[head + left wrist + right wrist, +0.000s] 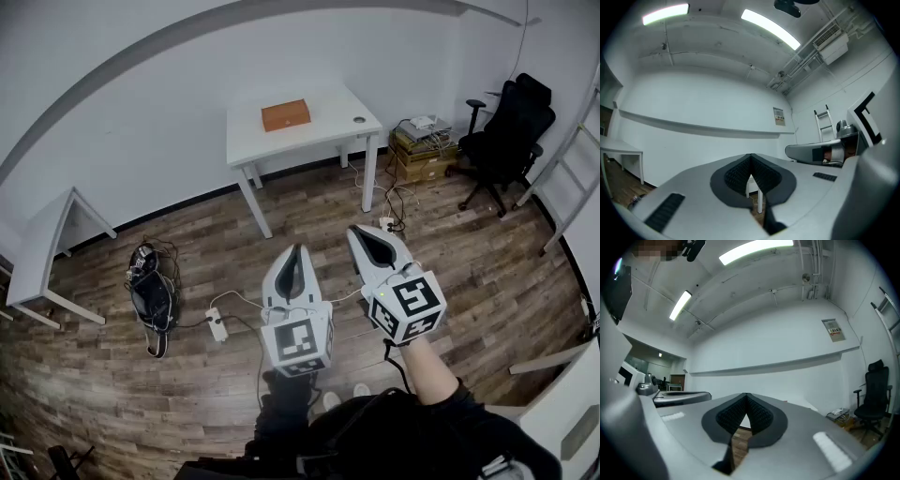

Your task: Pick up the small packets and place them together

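I see no small packets in any view. A flat orange-brown box (285,114) lies on the white table (328,127) across the room. My left gripper (296,249) and right gripper (356,232) are held side by side in the air over the wood floor, both pointing toward that table. Both are shut with nothing between their pads. In the left gripper view the left gripper (750,156) has its dark ribbed pads meeting at the tip, with the right gripper (818,152) at its right. The right gripper (746,395) shows the same in its own view, the left gripper (680,397) beside it.
A small round object (359,120) sits at the table's right corner. A second white table (42,248) stands at left. A black bag (152,295) and a power strip (217,324) with cables lie on the floor. Cardboard boxes (424,155), an office chair (506,136) and a ladder (567,178) stand at right.
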The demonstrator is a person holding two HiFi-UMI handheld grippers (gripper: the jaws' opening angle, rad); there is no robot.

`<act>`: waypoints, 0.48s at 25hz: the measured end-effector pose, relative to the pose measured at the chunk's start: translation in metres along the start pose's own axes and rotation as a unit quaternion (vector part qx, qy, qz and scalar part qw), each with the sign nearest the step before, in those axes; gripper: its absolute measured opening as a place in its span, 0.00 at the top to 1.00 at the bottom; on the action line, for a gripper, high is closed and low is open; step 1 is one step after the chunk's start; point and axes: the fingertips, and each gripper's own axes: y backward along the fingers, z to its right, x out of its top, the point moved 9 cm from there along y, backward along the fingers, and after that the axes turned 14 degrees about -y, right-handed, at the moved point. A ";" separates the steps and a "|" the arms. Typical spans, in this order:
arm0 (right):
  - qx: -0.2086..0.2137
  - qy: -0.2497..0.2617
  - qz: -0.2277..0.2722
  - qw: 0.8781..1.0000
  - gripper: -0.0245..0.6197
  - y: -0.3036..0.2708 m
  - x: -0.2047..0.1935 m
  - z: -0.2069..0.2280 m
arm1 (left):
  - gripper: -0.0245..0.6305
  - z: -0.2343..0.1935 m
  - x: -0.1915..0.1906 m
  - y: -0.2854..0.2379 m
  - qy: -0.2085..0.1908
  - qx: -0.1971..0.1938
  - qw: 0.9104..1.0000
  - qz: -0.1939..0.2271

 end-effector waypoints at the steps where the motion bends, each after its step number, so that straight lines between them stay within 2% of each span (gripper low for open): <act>1: 0.001 0.000 0.000 1.000 0.96 -0.002 0.001 0.001 | 0.96 0.000 0.001 -0.002 0.000 -0.001 1.000 0.001; 12: 0.003 -0.003 0.002 1.000 0.96 0.000 0.000 0.004 | 0.96 0.004 0.002 -0.004 0.000 -0.003 1.000 0.003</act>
